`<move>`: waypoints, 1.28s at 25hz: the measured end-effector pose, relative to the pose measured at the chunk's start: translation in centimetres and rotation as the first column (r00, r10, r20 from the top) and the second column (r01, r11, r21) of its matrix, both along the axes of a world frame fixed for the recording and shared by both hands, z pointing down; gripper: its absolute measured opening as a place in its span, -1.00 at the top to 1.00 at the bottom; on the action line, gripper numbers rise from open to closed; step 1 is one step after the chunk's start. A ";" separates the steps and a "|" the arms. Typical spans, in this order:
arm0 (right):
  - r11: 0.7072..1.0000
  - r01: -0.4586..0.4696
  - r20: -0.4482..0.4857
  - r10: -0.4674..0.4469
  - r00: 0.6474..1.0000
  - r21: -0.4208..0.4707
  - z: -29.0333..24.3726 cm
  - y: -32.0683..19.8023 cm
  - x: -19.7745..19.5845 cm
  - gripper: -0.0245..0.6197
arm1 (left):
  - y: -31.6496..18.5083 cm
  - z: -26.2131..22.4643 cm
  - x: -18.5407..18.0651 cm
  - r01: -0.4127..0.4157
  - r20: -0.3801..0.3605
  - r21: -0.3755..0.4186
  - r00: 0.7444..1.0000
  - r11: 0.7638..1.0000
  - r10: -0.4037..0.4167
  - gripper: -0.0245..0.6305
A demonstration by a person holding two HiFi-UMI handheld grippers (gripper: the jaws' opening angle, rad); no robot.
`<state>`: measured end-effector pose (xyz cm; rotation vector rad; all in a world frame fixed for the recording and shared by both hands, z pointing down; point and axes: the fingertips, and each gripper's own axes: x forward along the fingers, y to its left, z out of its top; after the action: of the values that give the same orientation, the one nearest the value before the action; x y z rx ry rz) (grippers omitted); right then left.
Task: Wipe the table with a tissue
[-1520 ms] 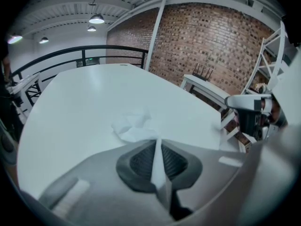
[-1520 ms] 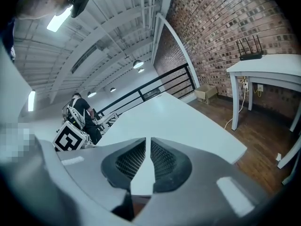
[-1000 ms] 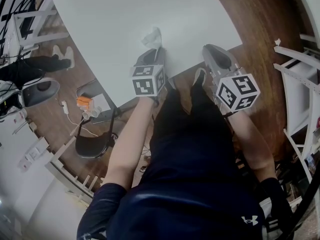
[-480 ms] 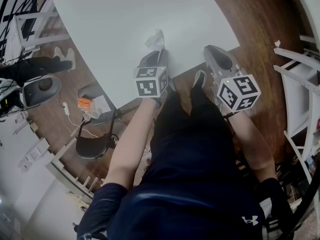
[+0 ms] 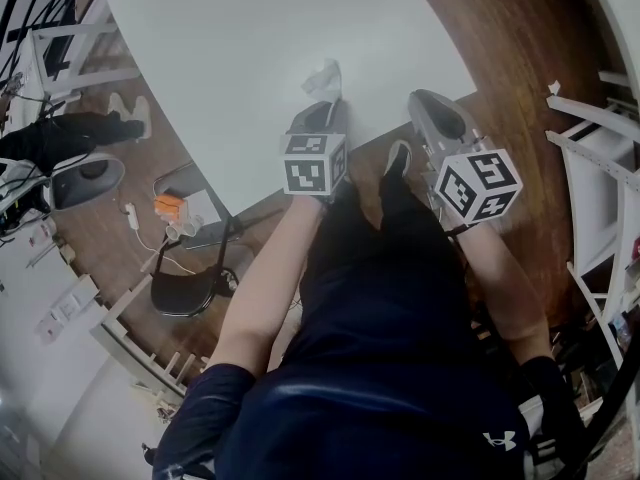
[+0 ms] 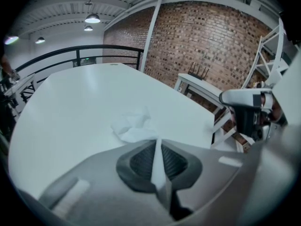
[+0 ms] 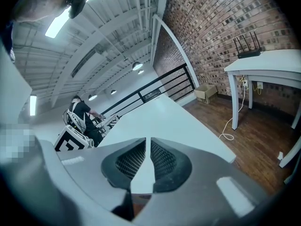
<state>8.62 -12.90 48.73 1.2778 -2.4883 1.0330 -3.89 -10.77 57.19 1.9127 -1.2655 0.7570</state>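
A crumpled white tissue (image 5: 322,76) lies on the white table (image 5: 250,38) near its front edge. My left gripper (image 5: 324,100) is shut on it. In the left gripper view a strip of the tissue (image 6: 135,127) runs back between the pads, and the left gripper (image 6: 158,149) points down at the table (image 6: 70,107). My right gripper (image 5: 428,100) hangs off the table's front right corner over the wooden floor. In its own view the right gripper (image 7: 146,150) is shut with only a thin slit, nothing in it, and the table (image 7: 164,119) lies ahead.
A dark chair (image 5: 190,288) and an orange object (image 5: 168,205) are on the floor at the left. A person (image 5: 60,138) stands beyond the table's left end. White shelving (image 5: 600,148) lines the right, and a small white side table (image 6: 197,84) stands by the brick wall.
My left gripper has slid to the right along the table's front edge, dragging the tissue with it. The right gripper has stayed where it was.
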 end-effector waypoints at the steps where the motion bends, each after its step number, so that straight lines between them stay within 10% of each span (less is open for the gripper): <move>1: 1.000 -0.002 0.000 0.002 1.000 0.000 0.0 0.0 0.1 0.81 | 0.0 0.0 0.3 -0.006 -0.003 0.002 1.000 1.000 0.006 0.91; 23: 0.998 -0.063 -0.002 0.063 0.998 -0.009 -0.1 0.4 2.3 0.81 | 0.4 0.4 4.8 -0.128 -0.039 -0.024 0.991 0.991 0.127 0.91; 32: 0.999 -0.043 -0.015 0.043 0.999 -0.014 -0.3 0.5 1.1 0.82 | 1.7 -4.3 2.9 0.021 -0.285 -0.015 0.958 1.000 -0.025 0.91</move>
<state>9.76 -12.39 48.40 1.3358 -2.4486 1.0455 -0.96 -9.10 52.88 1.9133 -1.0985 0.4540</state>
